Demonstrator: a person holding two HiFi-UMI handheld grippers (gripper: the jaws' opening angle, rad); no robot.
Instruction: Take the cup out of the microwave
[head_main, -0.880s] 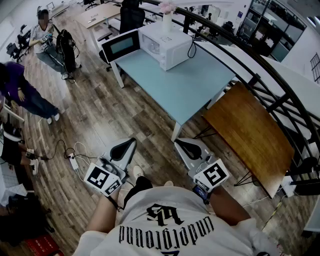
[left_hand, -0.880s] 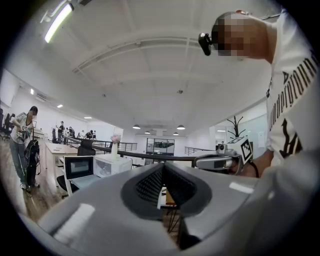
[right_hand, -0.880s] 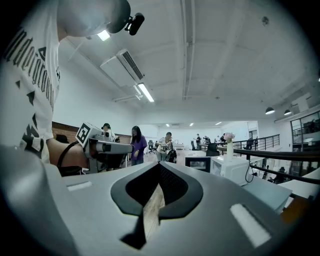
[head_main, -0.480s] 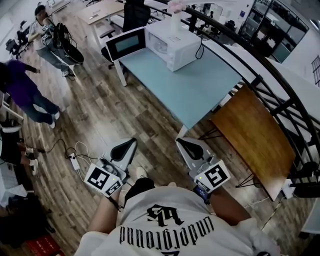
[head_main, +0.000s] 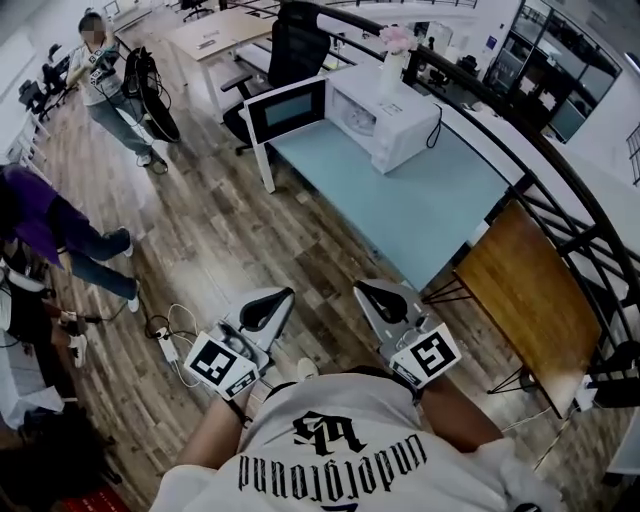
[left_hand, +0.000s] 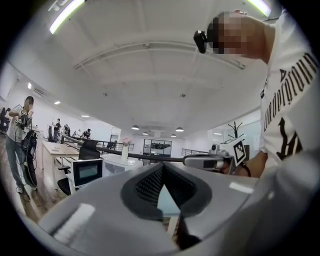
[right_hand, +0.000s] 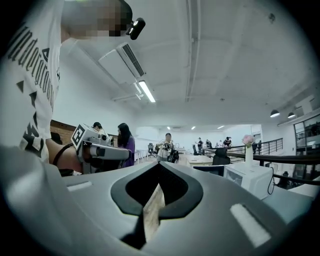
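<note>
A white microwave (head_main: 392, 122) stands at the far end of a light blue table (head_main: 430, 215), its door (head_main: 288, 110) swung open to the left. I cannot make out the cup inside from here. A vase with a pink flower (head_main: 391, 58) stands on top of the microwave. My left gripper (head_main: 266, 306) and right gripper (head_main: 382, 299) are held level close to my body, well short of the table, both shut with nothing in them. The left gripper view shows the left gripper (left_hand: 162, 166) with its tips together and the door (left_hand: 86, 171) far off. The right gripper view has the right gripper (right_hand: 159, 164) and the microwave (right_hand: 248, 179).
A brown wooden table (head_main: 525, 290) stands right of the blue one, along a black railing (head_main: 560, 190). A black office chair (head_main: 300, 45) sits behind the microwave door. Two people (head_main: 110, 70) (head_main: 55, 230) are at the left. Cables and a power strip (head_main: 165, 342) lie on the wooden floor.
The table and microwave have slid right and lower in the head view. Both grippers stay shut near my body. The people at the left have shifted.
</note>
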